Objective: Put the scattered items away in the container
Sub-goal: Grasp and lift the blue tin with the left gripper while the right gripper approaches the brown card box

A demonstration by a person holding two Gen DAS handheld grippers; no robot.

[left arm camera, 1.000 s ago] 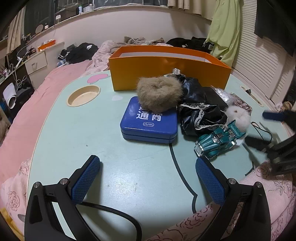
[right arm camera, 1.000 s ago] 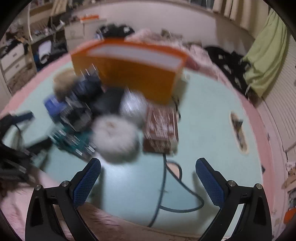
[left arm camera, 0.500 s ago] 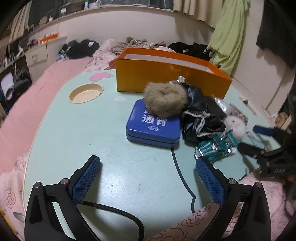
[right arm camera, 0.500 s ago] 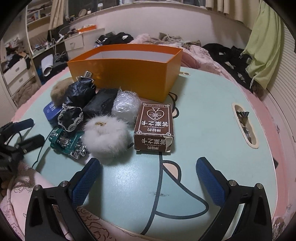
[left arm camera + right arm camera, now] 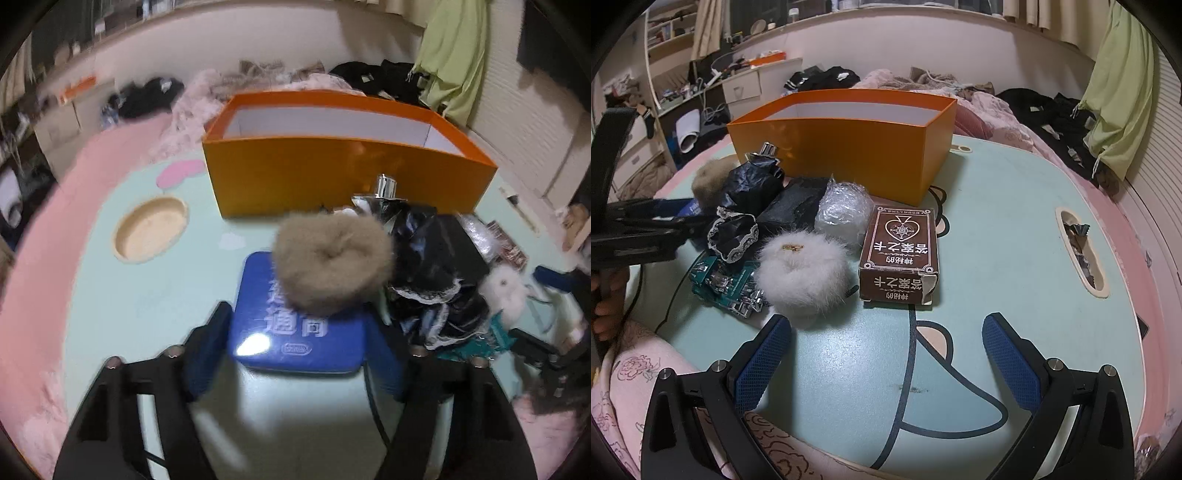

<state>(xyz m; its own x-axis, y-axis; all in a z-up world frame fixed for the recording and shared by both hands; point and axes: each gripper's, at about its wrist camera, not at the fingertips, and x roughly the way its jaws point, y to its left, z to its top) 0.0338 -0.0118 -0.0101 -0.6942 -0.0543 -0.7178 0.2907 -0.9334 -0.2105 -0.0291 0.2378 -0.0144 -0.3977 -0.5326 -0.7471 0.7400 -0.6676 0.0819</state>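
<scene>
The orange box (image 5: 849, 147) stands with nothing showing inside it in either view, so the tidying looks barely begun: every item seen lies on the pale green table (image 5: 1015, 258) in front of the box. Nearest its front wall sit a black crinkled bundle (image 5: 753, 188) with a silver cap and a clear wrapped ball (image 5: 844, 214); further out from the box lie a white fluffy scrunchie (image 5: 803, 275), a teal toy car (image 5: 720, 288) and a brown card box (image 5: 901, 254). The blue tin (image 5: 295, 325) lies in front of the box's left end, with a tan fluffy scrunchie (image 5: 332, 262) resting on its far edge. The left gripper (image 5: 295, 354) has just been closing, its jaws now flanking the tin's near end; blur hides whether the pads press it yet, so the grip is likely but unconfirmed. The right gripper (image 5: 886, 354) hangs released over bare table, nothing between its jaws. All items are left to move.
</scene>
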